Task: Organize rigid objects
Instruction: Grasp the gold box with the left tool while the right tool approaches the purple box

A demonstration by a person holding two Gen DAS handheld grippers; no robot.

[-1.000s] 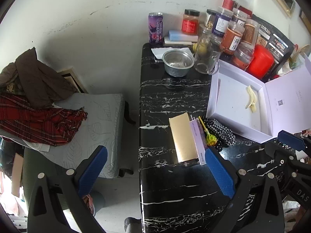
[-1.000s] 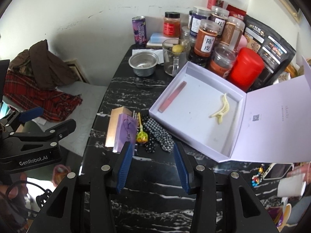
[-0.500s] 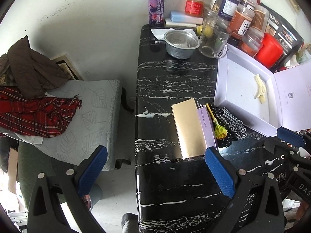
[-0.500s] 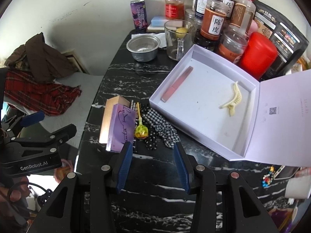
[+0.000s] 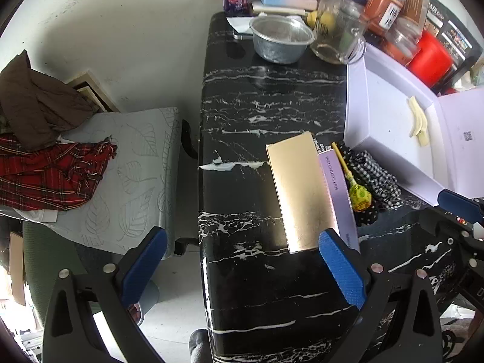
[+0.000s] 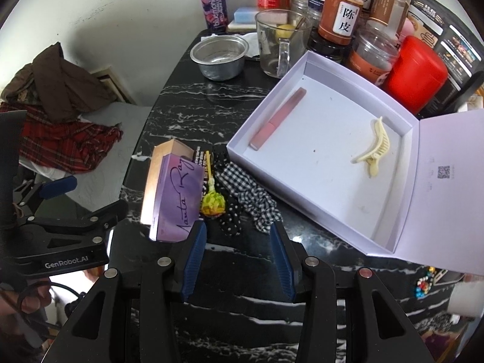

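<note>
A gold box (image 5: 302, 193) and a purple box (image 6: 180, 199) lie side by side on the black marble table (image 5: 257, 96). A yellow-green lollipop (image 6: 213, 201) and checked cloth bands (image 6: 251, 202) lie beside them. An open white box (image 6: 320, 157) holds a pink tube (image 6: 278, 119) and a cream hair clip (image 6: 375, 148). My left gripper (image 5: 242, 266) is open wide, just short of the gold box. My right gripper (image 6: 239, 254) is open and empty, just short of the lollipop and bands.
A metal bowl (image 6: 219, 56), a glass mug (image 6: 279, 42), a purple can (image 6: 213, 6), several jars (image 6: 341, 15) and a red canister (image 6: 414, 74) crowd the far end. A chair with plaid cloth (image 5: 54, 172) stands left of the table.
Both grippers have moved forward and down toward the boxes and the lollipop. Nothing on the table has moved.
</note>
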